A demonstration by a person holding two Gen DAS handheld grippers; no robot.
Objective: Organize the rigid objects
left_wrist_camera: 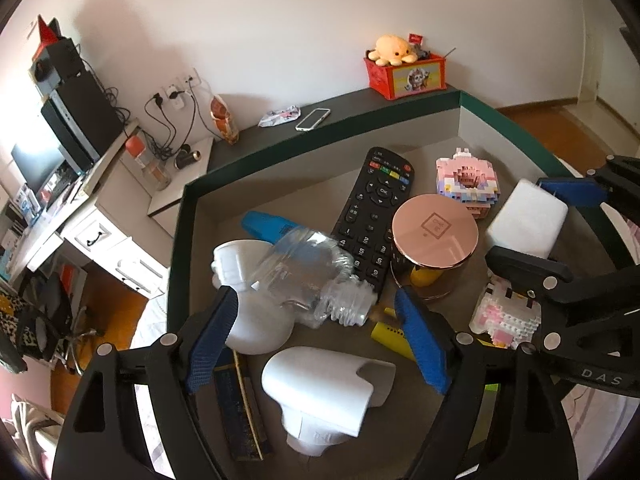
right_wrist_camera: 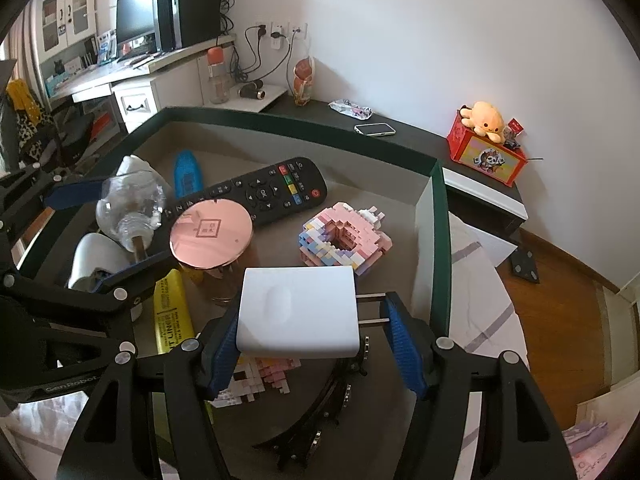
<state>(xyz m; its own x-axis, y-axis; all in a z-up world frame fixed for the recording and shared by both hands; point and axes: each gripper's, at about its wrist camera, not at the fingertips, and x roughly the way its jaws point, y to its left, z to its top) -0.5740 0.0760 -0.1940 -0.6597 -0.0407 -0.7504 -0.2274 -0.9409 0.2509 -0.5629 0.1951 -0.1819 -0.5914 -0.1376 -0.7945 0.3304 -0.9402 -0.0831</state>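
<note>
Plain white wall and a dark shelf with a white-cased phone (right_wrist_camera: pixel 374 129) lie behind a shallow tray with a dark green rim (right_wrist_camera: pixel 280 120) and a grey-brown floor.

The right hand-held gripper (right_wrist_camera: pixel 312 308) is grasping a white rectangular charger block (right_wrist_camera: pixel 296 312). Its left pad presses the block's side and the two metal prongs reach to its right pad. The block hangs over a pink and white brick-built model (right_wrist_camera: pixel 260 376) directly beneath the hand-held gripper.

The left hand-held gripper (left_wrist_camera: pixel 314 296) stands released. A clear plastic bottle (left_wrist_camera: pixel 304 272) lies tilted between its fingertips, neck toward the right pad with a gap showing there. The bottle leans over a white curved plastic piece (left_wrist_camera: pixel 256 328) at the left pad. A second white plastic piece (left_wrist_camera: pixel 328 384) lies below the jaws.

Ahead of the right hand-held gripper sits a pink brick-built ring (right_wrist_camera: pixel 344 240). Ahead and to its left stands a jar with a round rose-gold lid (right_wrist_camera: pixel 210 232), and a black remote control (right_wrist_camera: pixel 272 192) lies slantwise beyond the lid. A yellow marker pen (right_wrist_camera: pixel 172 312) lies just to its left, and a black studded band (right_wrist_camera: pixel 320 420) curves under it.

The tray's right wall runs close on the right hand-held gripper's right. Bare floor shows between the brick ring and that wall, and beyond the remote up to the far wall. The left hand-held gripper's side is crowded to the rim.
</note>
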